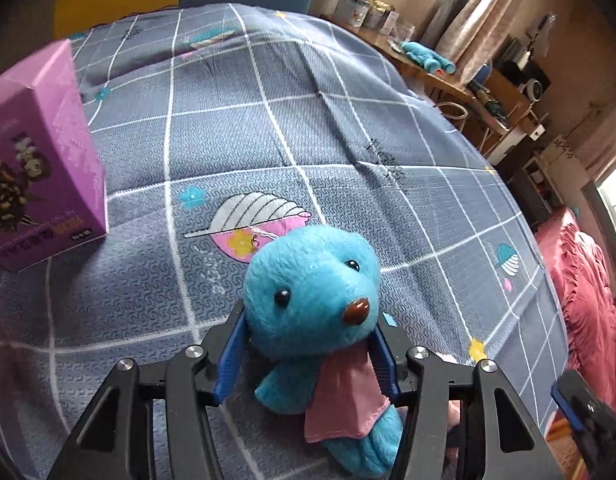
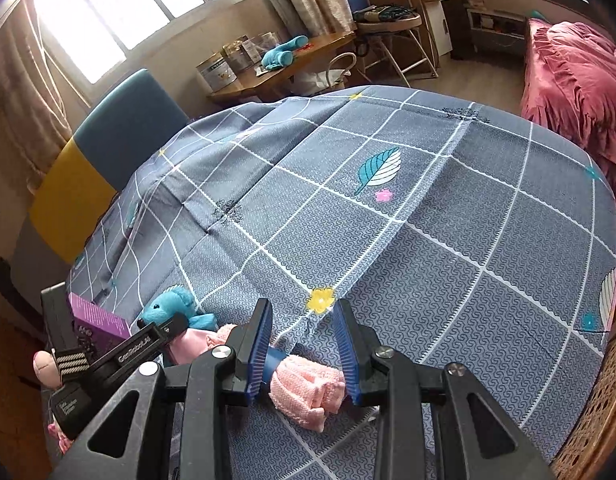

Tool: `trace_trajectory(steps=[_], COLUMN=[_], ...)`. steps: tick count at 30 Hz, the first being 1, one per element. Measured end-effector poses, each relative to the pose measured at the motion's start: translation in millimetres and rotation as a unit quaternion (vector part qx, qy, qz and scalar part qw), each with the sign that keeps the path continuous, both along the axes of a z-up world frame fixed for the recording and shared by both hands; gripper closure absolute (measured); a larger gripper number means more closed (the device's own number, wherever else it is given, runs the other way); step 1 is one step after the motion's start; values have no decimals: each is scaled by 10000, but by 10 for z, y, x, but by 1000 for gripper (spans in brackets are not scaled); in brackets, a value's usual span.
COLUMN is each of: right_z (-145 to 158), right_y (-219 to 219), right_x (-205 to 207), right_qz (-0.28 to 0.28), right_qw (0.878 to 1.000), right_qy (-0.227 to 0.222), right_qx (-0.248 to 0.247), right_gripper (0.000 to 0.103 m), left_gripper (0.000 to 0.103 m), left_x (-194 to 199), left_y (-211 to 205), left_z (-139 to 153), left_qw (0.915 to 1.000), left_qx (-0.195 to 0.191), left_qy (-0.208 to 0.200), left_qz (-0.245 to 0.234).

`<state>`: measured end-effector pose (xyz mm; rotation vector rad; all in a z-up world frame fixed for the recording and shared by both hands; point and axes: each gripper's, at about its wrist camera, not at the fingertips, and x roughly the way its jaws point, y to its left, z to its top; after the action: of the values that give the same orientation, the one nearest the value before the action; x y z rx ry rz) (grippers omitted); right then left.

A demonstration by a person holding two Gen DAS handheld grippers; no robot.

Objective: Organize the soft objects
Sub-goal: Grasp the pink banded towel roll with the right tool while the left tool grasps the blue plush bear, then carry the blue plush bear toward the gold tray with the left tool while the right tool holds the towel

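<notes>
On the near bed (image 1: pixel 308 120), the left gripper (image 1: pixel 311 356) is clamped on a blue plush bear (image 1: pixel 311 292). The right gripper (image 2: pixel 304 344), jaws apart, straddles a pink rolled towel (image 2: pixel 308 392); closing comes next.

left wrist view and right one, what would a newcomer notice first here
A bright blue teddy bear sits between the left gripper fingers, on a grey checked bedspread. A purple box stands to its left. In the right view, a rolled pink towel lies between the open right gripper.
</notes>
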<state>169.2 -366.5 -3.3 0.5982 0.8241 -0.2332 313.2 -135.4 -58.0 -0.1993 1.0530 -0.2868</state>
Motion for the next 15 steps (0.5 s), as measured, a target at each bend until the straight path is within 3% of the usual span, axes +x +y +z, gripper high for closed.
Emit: trace_trajectory(steps=[3, 7, 15], right_z=[-41, -101, -169], right_y=[-26, -108, -165], right_x=[13, 1, -1], right_qz=[-2, -153, -228], right_qw=[9999, 9991, 9978], right_qy=[54, 105, 209], right_qx=[141, 391, 584], right_gripper=[72, 72, 72], left_gripper=[47, 47, 47], left_x=[-129, -383, -842], left_y=[180, 401, 655], left_z=[119, 305, 374], left_qw=[9999, 9993, 9983], left_qx=[-129, -18, 224], left_qy=[-102, -367, -530], left_qz=[40, 4, -32])
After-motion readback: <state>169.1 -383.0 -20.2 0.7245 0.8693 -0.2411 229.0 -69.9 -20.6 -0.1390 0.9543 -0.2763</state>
